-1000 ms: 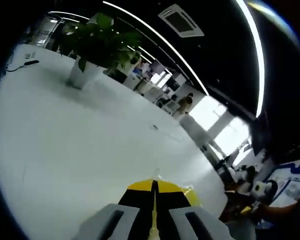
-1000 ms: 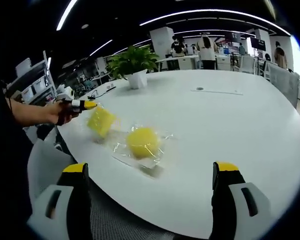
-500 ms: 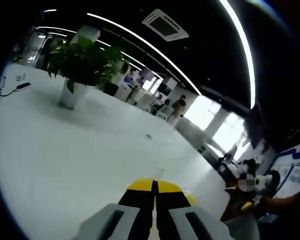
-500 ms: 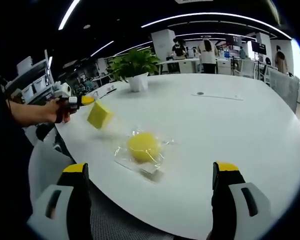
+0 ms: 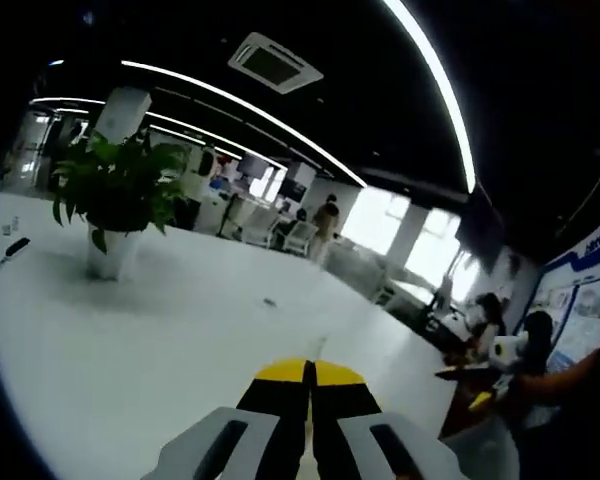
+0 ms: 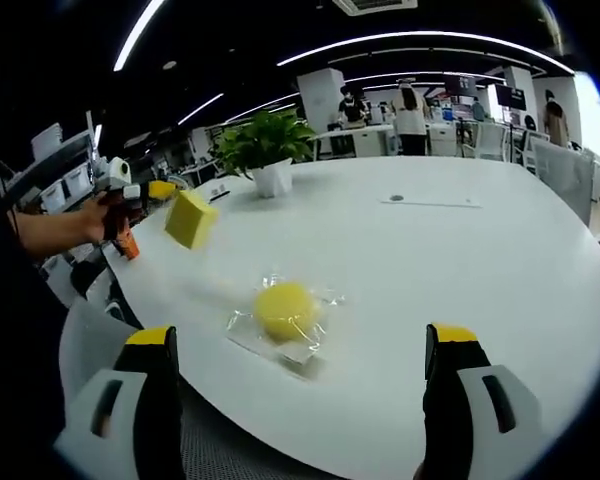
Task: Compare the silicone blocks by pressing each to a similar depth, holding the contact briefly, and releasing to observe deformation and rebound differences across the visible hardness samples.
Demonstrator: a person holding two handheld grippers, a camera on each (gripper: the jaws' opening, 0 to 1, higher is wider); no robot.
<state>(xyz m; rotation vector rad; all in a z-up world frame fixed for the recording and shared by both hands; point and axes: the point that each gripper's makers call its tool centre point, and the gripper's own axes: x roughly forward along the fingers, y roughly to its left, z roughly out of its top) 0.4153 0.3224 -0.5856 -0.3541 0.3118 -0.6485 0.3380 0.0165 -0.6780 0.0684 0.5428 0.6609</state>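
In the right gripper view my left gripper (image 6: 158,189) sat at 10 o'clock, jaws clamped on the yellow square block (image 6: 191,218), held up off the white table (image 6: 460,270). In the left gripper view those jaws met tip to tip. The yellow round block (image 6: 284,307) lay in its clear wrapper (image 6: 310,344) on the table, dead centre. Right gripper (image 6: 305,355) jaws were spread wide, nothing between them. Potted plant (image 6: 266,152) at 12.

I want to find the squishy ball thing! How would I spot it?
Look at the big white table, at the near edge between the right tongs. The round yellow block lies there in crinkly clear wrap; the square yellow block is up in the air instead.
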